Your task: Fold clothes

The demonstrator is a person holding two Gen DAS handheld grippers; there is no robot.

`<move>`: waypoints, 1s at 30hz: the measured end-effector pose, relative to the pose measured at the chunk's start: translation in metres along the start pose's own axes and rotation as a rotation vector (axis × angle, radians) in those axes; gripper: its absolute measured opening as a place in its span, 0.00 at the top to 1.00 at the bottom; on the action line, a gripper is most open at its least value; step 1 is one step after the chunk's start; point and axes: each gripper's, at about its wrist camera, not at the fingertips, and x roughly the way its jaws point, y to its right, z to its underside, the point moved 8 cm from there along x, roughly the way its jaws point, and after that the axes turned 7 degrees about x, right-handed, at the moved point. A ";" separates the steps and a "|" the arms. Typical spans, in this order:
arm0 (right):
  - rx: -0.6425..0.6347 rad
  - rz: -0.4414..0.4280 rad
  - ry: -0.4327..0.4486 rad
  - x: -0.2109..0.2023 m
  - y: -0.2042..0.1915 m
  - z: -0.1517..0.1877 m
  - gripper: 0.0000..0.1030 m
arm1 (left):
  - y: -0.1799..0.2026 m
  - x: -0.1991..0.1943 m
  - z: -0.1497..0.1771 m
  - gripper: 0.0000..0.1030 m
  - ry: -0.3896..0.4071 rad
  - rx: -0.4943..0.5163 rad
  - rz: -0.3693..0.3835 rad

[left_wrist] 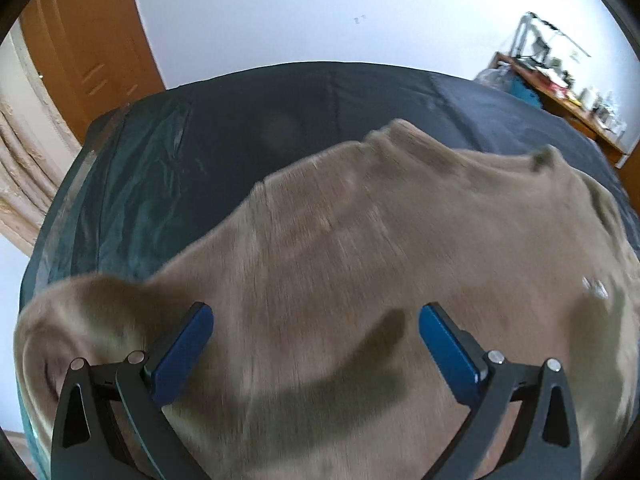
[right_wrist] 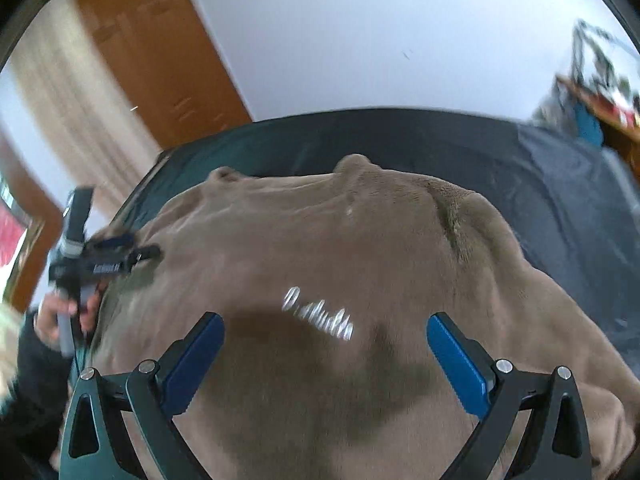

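Note:
A brown fleece garment lies spread over a dark bed cover. It fills the right wrist view too, where white lettering shows on it. My left gripper is open and empty just above the cloth, blue pads wide apart. My right gripper is open and empty above the cloth, near the lettering. In the right wrist view the left gripper shows at the garment's left edge, held by a hand.
A wooden door and a pale curtain stand at the left behind the bed. A cluttered wooden desk stands at the far right. A white wall is behind the bed. A teal sheet covers the bed's left side.

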 end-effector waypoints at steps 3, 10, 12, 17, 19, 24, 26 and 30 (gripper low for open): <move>0.080 -0.036 -0.047 0.029 0.012 -0.020 0.00 | 0.000 0.021 -0.016 0.00 -0.016 -0.011 0.002; 0.037 0.092 -0.033 0.088 0.033 -0.055 0.00 | -0.001 0.050 -0.049 0.00 0.007 -0.017 0.000; 0.023 0.136 -0.011 0.097 0.041 -0.062 0.00 | -0.005 0.056 -0.054 0.00 0.020 -0.041 0.015; -0.028 0.186 -0.003 0.107 0.041 -0.070 0.00 | -0.010 0.060 -0.062 0.00 0.081 -0.062 0.002; -0.069 0.225 0.001 0.112 0.039 -0.069 0.00 | -0.010 0.059 -0.061 0.00 0.092 -0.061 0.000; -0.117 0.286 0.028 0.121 0.034 -0.065 0.00 | -0.010 0.057 -0.060 0.00 0.101 -0.060 0.002; -0.116 0.289 0.034 0.119 0.034 -0.063 0.00 | -0.010 0.057 -0.059 0.00 0.102 -0.060 0.004; -0.057 0.309 0.032 0.100 0.029 -0.050 0.00 | -0.011 0.056 -0.058 0.00 0.101 -0.067 0.008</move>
